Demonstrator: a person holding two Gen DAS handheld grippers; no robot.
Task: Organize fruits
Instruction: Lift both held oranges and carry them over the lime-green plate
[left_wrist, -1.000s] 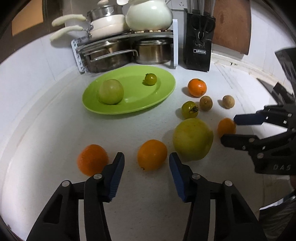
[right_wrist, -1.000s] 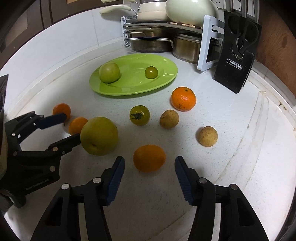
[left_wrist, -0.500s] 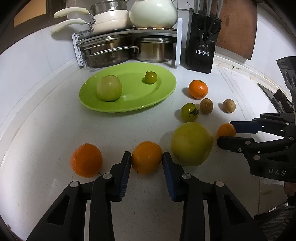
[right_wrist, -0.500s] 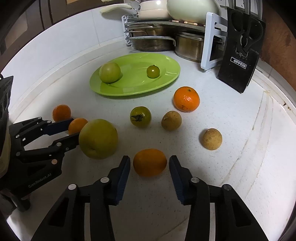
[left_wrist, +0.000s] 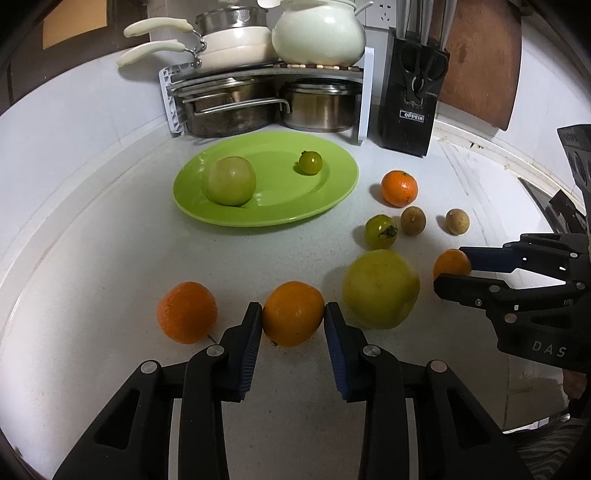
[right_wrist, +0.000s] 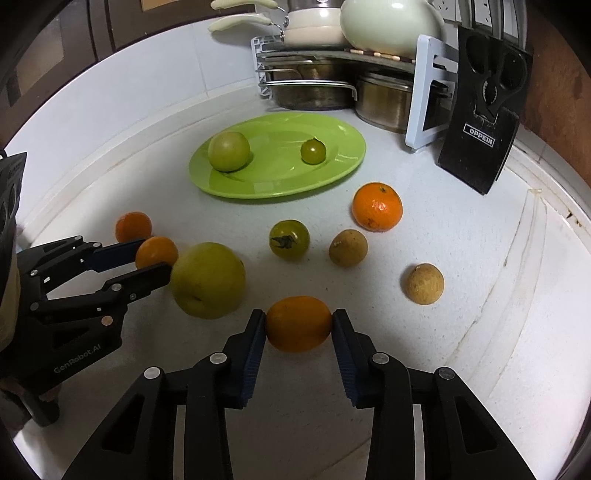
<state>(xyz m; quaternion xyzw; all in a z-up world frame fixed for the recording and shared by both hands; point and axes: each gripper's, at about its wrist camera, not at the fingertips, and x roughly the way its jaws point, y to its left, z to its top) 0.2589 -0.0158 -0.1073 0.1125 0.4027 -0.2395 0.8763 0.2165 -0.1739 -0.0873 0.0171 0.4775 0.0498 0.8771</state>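
Note:
My left gripper (left_wrist: 293, 317) is shut on an orange (left_wrist: 293, 313) that rests on the white counter. It shows from the side in the right wrist view (right_wrist: 147, 258), pads around that orange (right_wrist: 156, 252). My right gripper (right_wrist: 298, 328) is shut on another orange (right_wrist: 298, 324), also on the counter; it shows in the left wrist view (left_wrist: 452, 267) around that orange (left_wrist: 451, 263). A green plate (left_wrist: 332, 192) holds a pale green fruit (left_wrist: 231, 180) and a small green one (left_wrist: 310, 162).
A large yellow-green fruit (left_wrist: 380, 288) lies between the grippers. A third orange (left_wrist: 186, 312) sits left. A tangerine (right_wrist: 376, 207), a green tomato (right_wrist: 289, 240) and two brown fruits (right_wrist: 348, 247) (right_wrist: 424, 283) lie ahead. A pot rack (left_wrist: 266, 107) and knife block (left_wrist: 412, 99) stand behind.
Both grippers moved forward and closed: each went from open behind its orange to pads pressed on its sides. The fruits have not shifted.

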